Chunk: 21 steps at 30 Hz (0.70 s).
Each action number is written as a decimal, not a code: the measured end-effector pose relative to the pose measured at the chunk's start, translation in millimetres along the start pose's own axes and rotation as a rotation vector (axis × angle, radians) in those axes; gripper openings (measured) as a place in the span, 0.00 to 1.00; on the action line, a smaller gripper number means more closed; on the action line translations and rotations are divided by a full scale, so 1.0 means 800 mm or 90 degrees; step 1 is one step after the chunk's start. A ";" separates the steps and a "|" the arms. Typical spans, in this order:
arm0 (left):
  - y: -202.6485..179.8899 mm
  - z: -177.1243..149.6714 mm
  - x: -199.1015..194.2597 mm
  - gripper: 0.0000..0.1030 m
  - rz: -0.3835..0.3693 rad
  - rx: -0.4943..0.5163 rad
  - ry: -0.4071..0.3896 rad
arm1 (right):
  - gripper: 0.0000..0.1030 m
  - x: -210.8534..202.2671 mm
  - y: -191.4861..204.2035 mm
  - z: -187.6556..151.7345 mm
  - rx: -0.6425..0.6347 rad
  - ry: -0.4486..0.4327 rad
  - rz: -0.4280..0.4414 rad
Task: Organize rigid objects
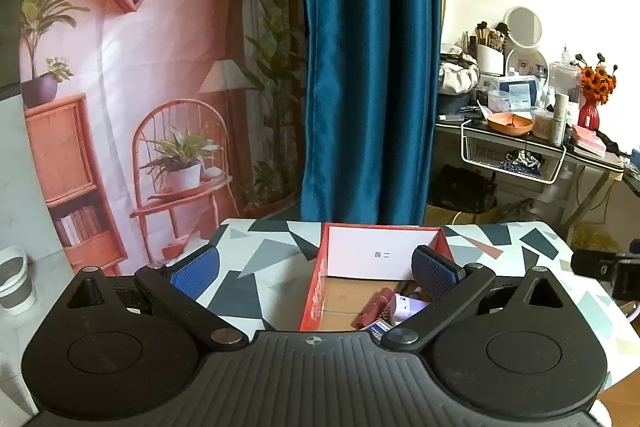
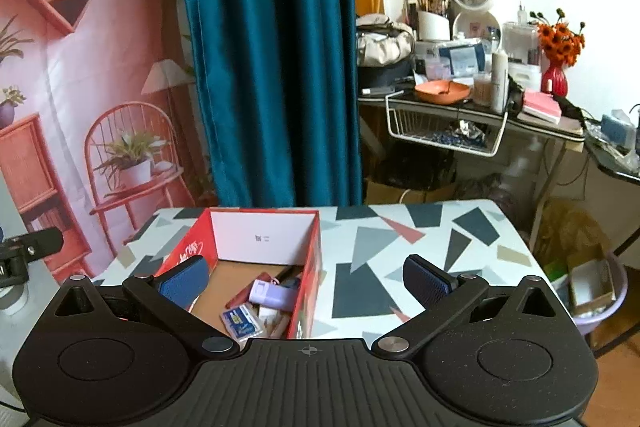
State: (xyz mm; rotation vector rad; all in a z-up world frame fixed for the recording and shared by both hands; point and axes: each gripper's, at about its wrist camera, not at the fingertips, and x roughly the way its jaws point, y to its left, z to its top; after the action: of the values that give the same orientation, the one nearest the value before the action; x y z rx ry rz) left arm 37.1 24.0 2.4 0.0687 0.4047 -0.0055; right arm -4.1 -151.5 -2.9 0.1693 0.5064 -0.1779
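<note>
Red box (image 2: 308, 267) as landmark, standing open-topped on the patterned desk (image 2: 400, 247). Left tool (image 1: 316, 267) and right tool (image 2: 306, 277) both hover just short of the box with jaws spread wide, grasping nothing. All visible task items lie inside the box, toward its near end: a lavender-and-white bottle (image 2: 272, 295), a flat blue-and-white card case (image 2: 240, 321), a dark red tube (image 1: 374, 307) and a slim dark red pen-like stick (image 2: 246, 293); further pieces beneath them cannot be identified. Judged handling: each item is light, stiff and smooth-skinned, so prone to slipping or rolling between the pads. The bottle is best taken across its mid-body, the tube across its barrel, and the flat case by its long edges, since it lies low against the box floor.
</note>
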 end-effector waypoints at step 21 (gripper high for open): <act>-0.003 -0.002 -0.003 1.00 0.005 0.011 0.011 | 1.00 -0.010 -0.008 -0.001 0.004 -0.013 -0.004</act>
State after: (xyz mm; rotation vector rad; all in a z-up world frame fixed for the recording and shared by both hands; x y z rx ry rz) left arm 34.3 22.1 1.3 0.0881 0.4217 -0.0011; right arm -12.7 -156.5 -0.4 0.1717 0.4863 -0.1866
